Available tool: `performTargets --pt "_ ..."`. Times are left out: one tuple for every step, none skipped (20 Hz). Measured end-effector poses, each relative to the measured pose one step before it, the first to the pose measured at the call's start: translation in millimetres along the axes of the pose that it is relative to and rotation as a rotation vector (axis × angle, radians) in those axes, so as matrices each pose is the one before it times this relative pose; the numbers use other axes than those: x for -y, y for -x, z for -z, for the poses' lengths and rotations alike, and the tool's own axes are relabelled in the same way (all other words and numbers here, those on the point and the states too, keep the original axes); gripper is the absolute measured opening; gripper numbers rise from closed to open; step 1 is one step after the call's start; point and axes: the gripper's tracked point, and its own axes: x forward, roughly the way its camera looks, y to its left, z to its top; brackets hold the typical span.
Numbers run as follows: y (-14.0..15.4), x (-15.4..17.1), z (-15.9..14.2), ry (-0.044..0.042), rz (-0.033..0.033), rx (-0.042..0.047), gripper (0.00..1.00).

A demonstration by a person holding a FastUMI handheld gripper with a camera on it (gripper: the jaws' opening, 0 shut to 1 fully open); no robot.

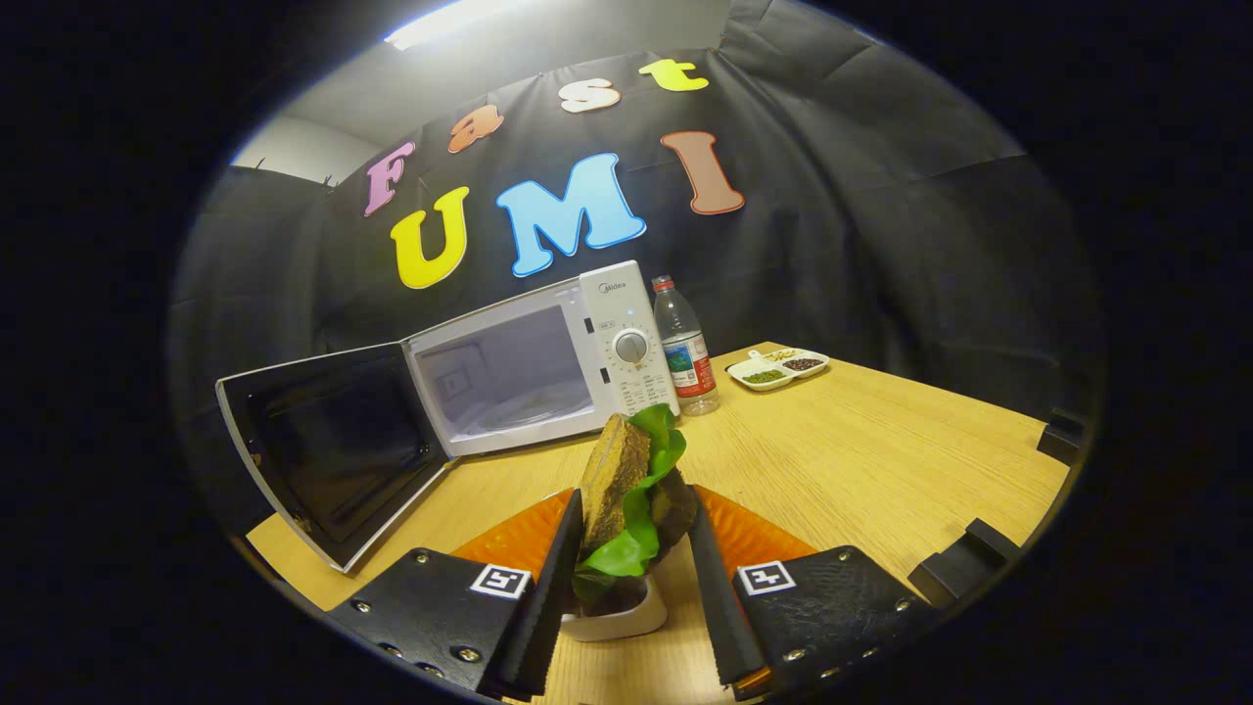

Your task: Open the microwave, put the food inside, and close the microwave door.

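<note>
A sandwich [619,475] of brown bread with green lettuce stands upright between my fingers, and my gripper [634,501] is shut on it, one finger pressing each side. Its lower end sits in a small white holder [617,619]. An orange plate [754,534] lies under and behind the fingers. Beyond the sandwich stands the white microwave [617,338]. Its door [333,446] is swung wide open to the left, and the cavity [504,377] shows a glass turntable with nothing on it.
A plastic water bottle [685,352] stands just right of the microwave. A white divided dish [780,370] of small foods sits further right at the back. Black blocks [964,558] line the right edge of the wooden table [861,441].
</note>
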Motion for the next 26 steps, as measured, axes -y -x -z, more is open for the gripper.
performTargets --pt "1.94 -2.56 -0.14 -0.00983 -0.01106 -0.00802 0.42" --pt "0.38 -0.79 0.23 0.00525 -0.00165 -0.00556 0.42" --pt "2.38 2.03 -2.88 -0.00245 0.01180 -0.00041 0.42" --pt "0.17 -1.85 -0.94 -0.01289 -0.00549 0.00939 0.25" --pt "2.29 -5.42 -2.02 0.00341 -0.00923 0.00153 0.25" --pt "1.33 -4.09 -2.16 0.01426 0.00100 0.00347 0.25" --pt "3.10 -4.08 -4.71 0.01918 -0.00231 0.01039 0.25" --pt "2.77 -4.77 -4.12 0.01491 -0.00416 0.01186 0.25" --pt "2.85 -4.82 -5.46 0.00876 -0.00344 0.00944 0.25" --pt "1.74 -2.02 -5.74 0.00673 0.00147 0.01472 0.25" --pt "0.09 -4.06 -7.00 0.00722 -0.00136 0.01014 0.25" --pt "0.20 -3.85 -4.63 -0.00268 -0.00382 0.00809 0.25" --pt "-1.11 -8.52 -6.53 -0.01034 -0.01703 0.00487 0.25" --pt "-2.16 -7.52 -5.10 -0.00515 -0.01445 0.00435 0.25" --pt "-3.22 -7.29 -5.53 0.00612 -0.00837 0.00697 0.25" --pt "-3.72 -7.00 -4.56 0.01128 -0.00640 0.00747 0.25" --pt "-5.08 -8.59 -6.01 0.01020 -0.00926 0.00720 0.25" --pt "-7.53 -9.29 -3.63 0.00858 -0.01223 0.00459 0.25" --pt "-7.83 -9.25 -3.78 0.00503 -0.01196 0.00274 0.25" --pt "-8.14 -9.04 -2.52 0.00376 -0.01198 0.00246 0.25" --pt "-9.06 -9.73 -2.94 0.00334 -0.01152 0.00357 0.25" --pt "-8.30 -7.88 -0.63 0.00251 -0.00825 0.00319 0.25" --pt "-11.48 -9.77 -1.83 0.00519 -0.00798 0.00463 0.25" --pt "-12.70 -7.95 -0.39 0.00436 -0.00377 0.00137 0.25" --pt "-13.28 -8.20 1.48 0.00583 -0.00536 -0.00394 0.25" --pt "-13.89 -8.65 2.75 0.00505 -0.00805 -0.00911 0.25"
